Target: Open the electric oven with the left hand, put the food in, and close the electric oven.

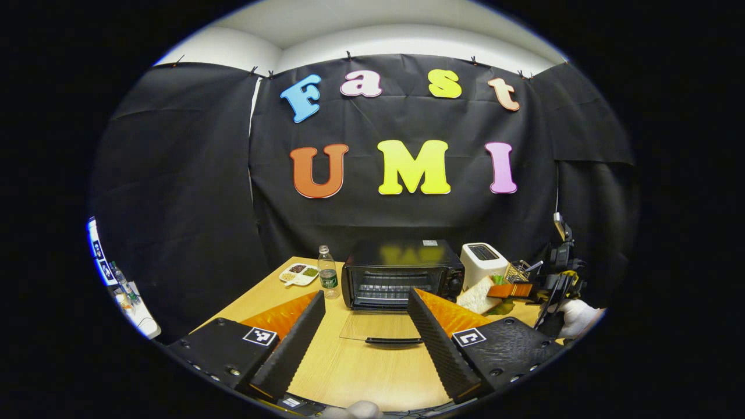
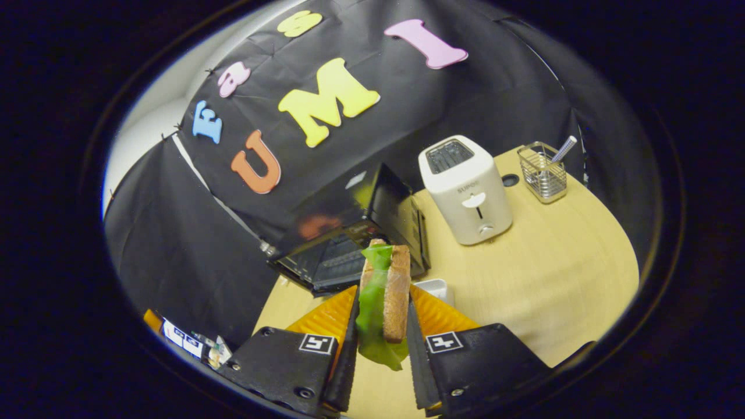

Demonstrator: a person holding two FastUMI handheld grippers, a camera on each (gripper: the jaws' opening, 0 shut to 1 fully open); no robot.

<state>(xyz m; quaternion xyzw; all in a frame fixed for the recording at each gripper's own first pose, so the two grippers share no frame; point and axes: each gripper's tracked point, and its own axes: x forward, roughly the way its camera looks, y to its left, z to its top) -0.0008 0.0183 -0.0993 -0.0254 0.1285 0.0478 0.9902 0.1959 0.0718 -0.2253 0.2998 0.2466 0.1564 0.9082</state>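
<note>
Your right gripper (image 2: 381, 343) is clamped on the sandwich (image 2: 387, 291), both ribbed fingers pressing its flat sides so it stands on edge, grainy brown bread on one face and a floppy bit of green lettuce hanging out the bottom. Past it in the right gripper view you've got the electric oven (image 2: 349, 233), a boxy black thing with a glossy top, its wire rack visible inside. Right next to that sits a smooth white toaster (image 2: 465, 189) with rounded corners, and further out a little wire mesh basket (image 2: 542, 171) with a utensil handle poking up, all on the pale wood-grain table (image 2: 559, 279). Your left gripper (image 1: 364, 337) is spread wide and holding nothing, hovering over the table (image 1: 349, 366) in front of the oven (image 1: 403, 273). The glass door (image 1: 378, 329) is dropped flat, with its dark bar handle (image 1: 393, 341) at the near edge. To the oven's left there's a clear plastic water bottle (image 1: 327, 272) and a white divided tray (image 1: 299, 273) of beans or grains. In the left gripper view the sandwich (image 1: 478, 294) sits just off the oven's right front corner, held in the other gripper (image 1: 512, 289).
</note>
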